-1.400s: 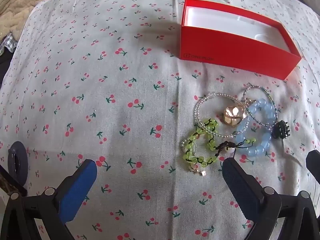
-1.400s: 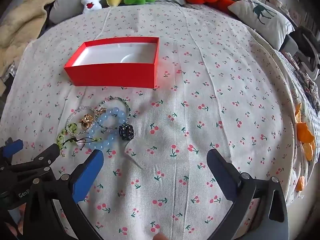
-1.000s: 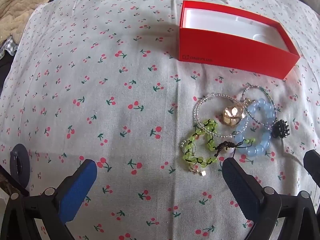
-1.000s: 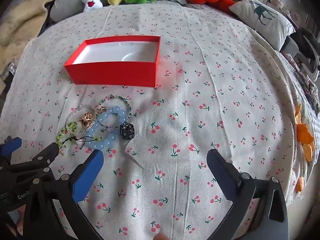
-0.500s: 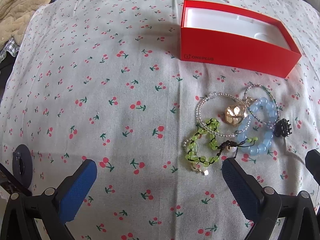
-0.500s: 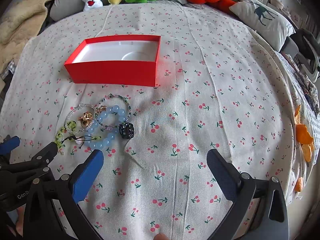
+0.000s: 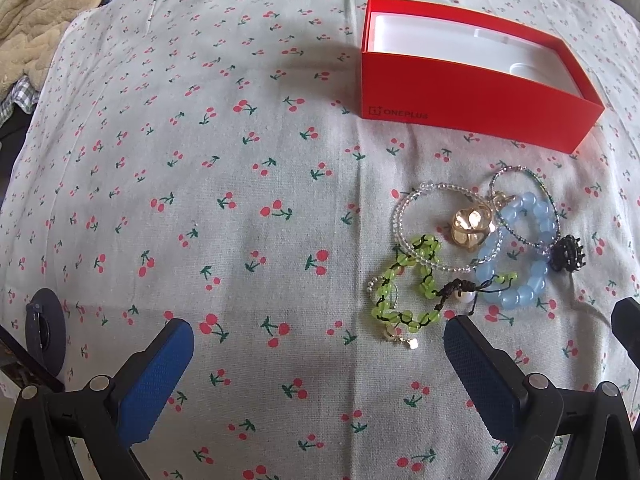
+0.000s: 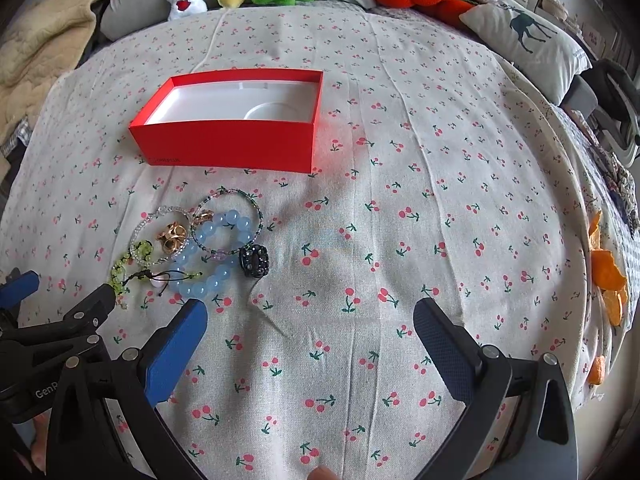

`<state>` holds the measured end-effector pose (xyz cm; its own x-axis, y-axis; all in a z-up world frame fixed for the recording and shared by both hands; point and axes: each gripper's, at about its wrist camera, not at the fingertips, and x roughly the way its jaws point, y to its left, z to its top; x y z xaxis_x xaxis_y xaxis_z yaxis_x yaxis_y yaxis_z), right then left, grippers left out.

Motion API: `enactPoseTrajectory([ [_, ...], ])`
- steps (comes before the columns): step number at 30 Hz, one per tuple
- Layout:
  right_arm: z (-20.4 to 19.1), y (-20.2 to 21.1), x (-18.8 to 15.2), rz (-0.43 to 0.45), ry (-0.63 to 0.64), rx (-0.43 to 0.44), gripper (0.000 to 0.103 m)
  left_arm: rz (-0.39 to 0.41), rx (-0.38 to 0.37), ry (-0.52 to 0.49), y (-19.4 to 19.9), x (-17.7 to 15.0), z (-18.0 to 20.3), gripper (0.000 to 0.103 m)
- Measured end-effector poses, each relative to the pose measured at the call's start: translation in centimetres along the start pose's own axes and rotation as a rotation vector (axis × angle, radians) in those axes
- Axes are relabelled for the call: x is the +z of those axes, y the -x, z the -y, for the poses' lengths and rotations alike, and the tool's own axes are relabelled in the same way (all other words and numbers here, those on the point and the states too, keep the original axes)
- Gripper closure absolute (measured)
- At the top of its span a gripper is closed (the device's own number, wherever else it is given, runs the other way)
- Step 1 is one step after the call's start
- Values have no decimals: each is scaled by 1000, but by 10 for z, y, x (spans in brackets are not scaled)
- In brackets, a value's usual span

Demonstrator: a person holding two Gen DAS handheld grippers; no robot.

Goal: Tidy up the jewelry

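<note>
Both grippers wide and empty, jewelry still loose on the cloth.

Left wrist view: the left gripper (image 7: 318,354) gapes; the green beaded bracelet (image 7: 404,288) lies at its one o'clock, tangled with the pale blue bead bracelet (image 7: 520,256); pinch one strand only. Right wrist view: the right gripper (image 8: 310,328) gapes, the open red cardboard box (image 8: 228,144) at eleven o'clock.

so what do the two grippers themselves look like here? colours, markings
Both match: the left gripper and the right gripper each have black angular fingers with silver rivets and textured blue pads. In the right wrist view, white lettering starting "GenR" shows on the left gripper's black body. No cables or sleeves visible.
</note>
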<state>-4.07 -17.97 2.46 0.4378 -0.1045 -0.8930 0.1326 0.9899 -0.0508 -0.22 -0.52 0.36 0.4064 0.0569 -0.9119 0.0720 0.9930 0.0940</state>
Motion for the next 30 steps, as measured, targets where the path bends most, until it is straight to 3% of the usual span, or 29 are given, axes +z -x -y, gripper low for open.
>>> enactPoseTrajectory([
  [30, 1, -1, -1, -2, -1, -1, 0, -2, 8, -8, 0, -2, 0, 0],
])
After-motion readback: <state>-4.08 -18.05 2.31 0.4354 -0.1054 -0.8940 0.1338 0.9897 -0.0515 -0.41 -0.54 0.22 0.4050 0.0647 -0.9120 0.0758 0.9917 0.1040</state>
